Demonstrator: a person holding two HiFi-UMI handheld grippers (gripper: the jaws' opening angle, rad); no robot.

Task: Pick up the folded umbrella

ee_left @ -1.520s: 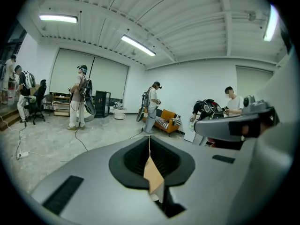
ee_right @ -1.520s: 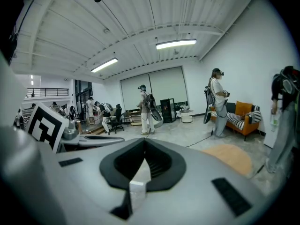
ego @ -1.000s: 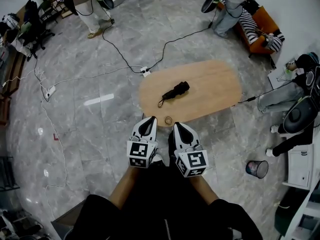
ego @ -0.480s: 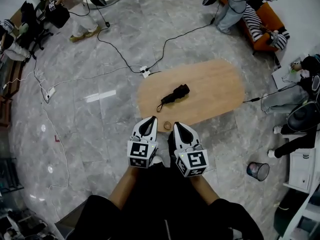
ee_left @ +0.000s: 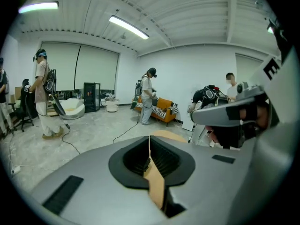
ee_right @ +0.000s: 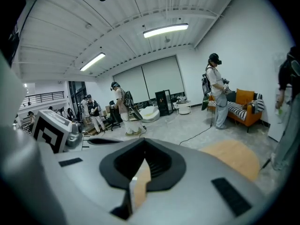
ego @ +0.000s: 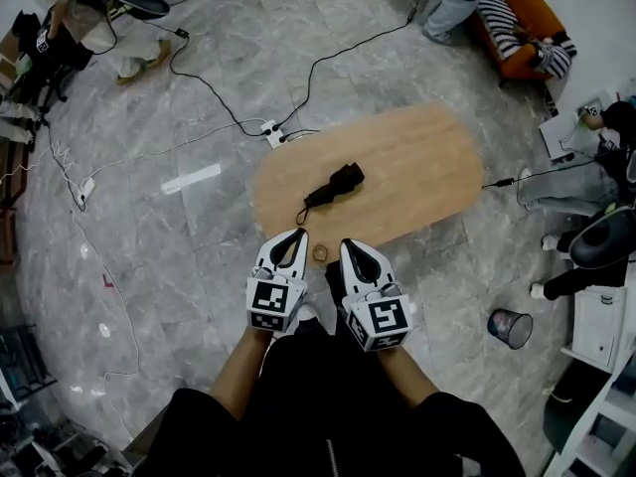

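Observation:
The black folded umbrella [ego: 333, 184] lies slantwise on the oval wooden table [ego: 417, 167], its strap trailing toward the near-left. My left gripper [ego: 295, 235] and right gripper [ego: 350, 243] hover side by side at the table's near edge, short of the umbrella, both shut and empty. In the left gripper view the shut gripper [ee_left: 149, 137] shows only a strip of the table [ee_left: 171, 136] past its tips. The right gripper view shows that gripper [ee_right: 143, 142] shut too, the table [ee_right: 234, 158] lying ahead to the right. The umbrella is hidden in both gripper views.
A small ring-shaped object [ego: 320, 253] sits on the table's near edge between the grippers. Cables and a power strip [ego: 268, 130] cross the marble floor beyond the table. A bin [ego: 511, 327] stands at the right. An orange sofa [ego: 517, 28] and several people ring the room.
Both grippers have come forward and a little down toward the table; their tips now overlap its near edge. The umbrella lies still and looks nearer to them.

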